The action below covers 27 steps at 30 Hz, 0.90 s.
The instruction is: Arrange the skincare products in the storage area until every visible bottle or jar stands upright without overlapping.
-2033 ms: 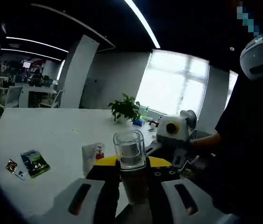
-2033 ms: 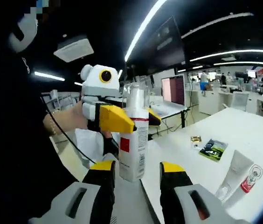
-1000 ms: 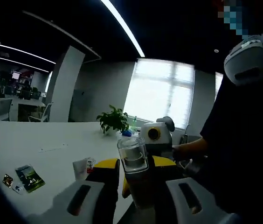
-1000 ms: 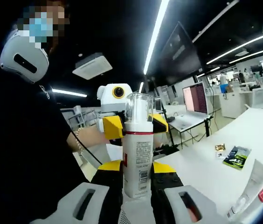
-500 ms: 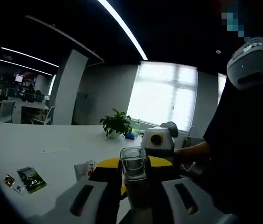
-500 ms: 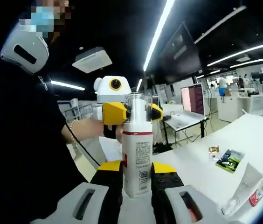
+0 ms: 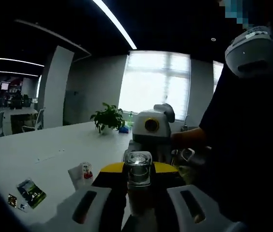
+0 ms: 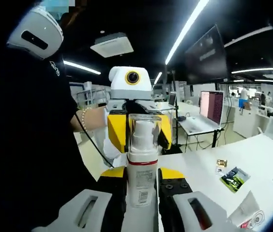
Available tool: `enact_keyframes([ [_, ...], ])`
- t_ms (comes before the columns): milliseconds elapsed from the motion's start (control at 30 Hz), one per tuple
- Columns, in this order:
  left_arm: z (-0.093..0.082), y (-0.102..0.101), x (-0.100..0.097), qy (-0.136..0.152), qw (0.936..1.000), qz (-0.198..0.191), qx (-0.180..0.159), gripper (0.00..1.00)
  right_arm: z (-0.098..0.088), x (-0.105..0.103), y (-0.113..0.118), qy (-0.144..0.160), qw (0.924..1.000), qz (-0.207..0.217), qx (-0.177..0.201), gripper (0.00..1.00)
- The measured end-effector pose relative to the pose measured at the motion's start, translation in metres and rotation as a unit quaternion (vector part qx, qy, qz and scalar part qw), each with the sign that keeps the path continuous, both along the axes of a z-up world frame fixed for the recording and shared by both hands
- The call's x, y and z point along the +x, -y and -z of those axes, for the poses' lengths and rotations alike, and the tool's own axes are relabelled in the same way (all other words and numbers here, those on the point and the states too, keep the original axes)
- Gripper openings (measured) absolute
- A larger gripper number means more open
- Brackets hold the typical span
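Your right hand-held gripper [image 8: 142, 186] is clamped on the body of the white pump bottle [image 8: 142, 180], its yellow-tipped jaws pressed against both sides, and the bottle stands upright between them at 6 o'clock in the right gripper view, its red band just above the jaws and its clear cap [image 8: 143, 131] at the centre of the view. Your left hand-held gripper [image 8: 136, 131] faces you just behind that cap, its yellow jaws on either side of it; whether they actually press the cap you cannot tell. In the left gripper view the same bottle [image 7: 139, 186] rises between that gripper's own jaws at 6 o'clock, with the clear cap at centre and the right hand-held gripper's white body just beyond it. The bottle is held above the near edge of the white tabletop [image 7: 49, 150]. On the tabletop a white tube [image 7: 81, 174] lies at 8 o'clock in the left gripper view, a small green packet [image 7: 30, 191] lies farther out at 8 o'clock, and a potted plant [image 7: 108, 117] stands at 11 o'clock.
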<state>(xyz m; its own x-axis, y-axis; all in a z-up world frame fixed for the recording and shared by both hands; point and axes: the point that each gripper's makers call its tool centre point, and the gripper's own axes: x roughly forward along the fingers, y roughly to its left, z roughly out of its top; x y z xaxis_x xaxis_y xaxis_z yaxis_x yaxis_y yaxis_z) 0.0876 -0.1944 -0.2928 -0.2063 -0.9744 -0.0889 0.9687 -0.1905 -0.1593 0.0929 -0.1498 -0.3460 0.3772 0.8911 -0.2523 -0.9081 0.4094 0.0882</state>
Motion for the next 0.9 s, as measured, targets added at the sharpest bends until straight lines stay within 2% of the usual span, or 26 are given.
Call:
enact_keyframes([
  [267,0.005,-0.003,-0.002,-0.004,1.0,0.002,-0.003,0.15,0.004,0.0,-0.001,0.01,0.9999,0.002,0.0,0.11],
  [567,0.008,-0.007,0.009,-0.025,0.9991,-0.028,-0.018,0.16,0.011,0.009,0.003,0.015,0.9998,0.015,-0.003,0.1],
  [767,0.014,-0.016,0.027,-0.039,0.9951,-0.086,-0.027,0.29,0.021,0.014,0.008,0.01,0.9996,0.027,-0.004,0.1],
  [900,0.028,-0.021,0.035,-0.048,0.9914,-0.12,-0.017,0.38,0.032,0.023,0.018,-0.006,0.9982,0.06,0.005,0.1],
])
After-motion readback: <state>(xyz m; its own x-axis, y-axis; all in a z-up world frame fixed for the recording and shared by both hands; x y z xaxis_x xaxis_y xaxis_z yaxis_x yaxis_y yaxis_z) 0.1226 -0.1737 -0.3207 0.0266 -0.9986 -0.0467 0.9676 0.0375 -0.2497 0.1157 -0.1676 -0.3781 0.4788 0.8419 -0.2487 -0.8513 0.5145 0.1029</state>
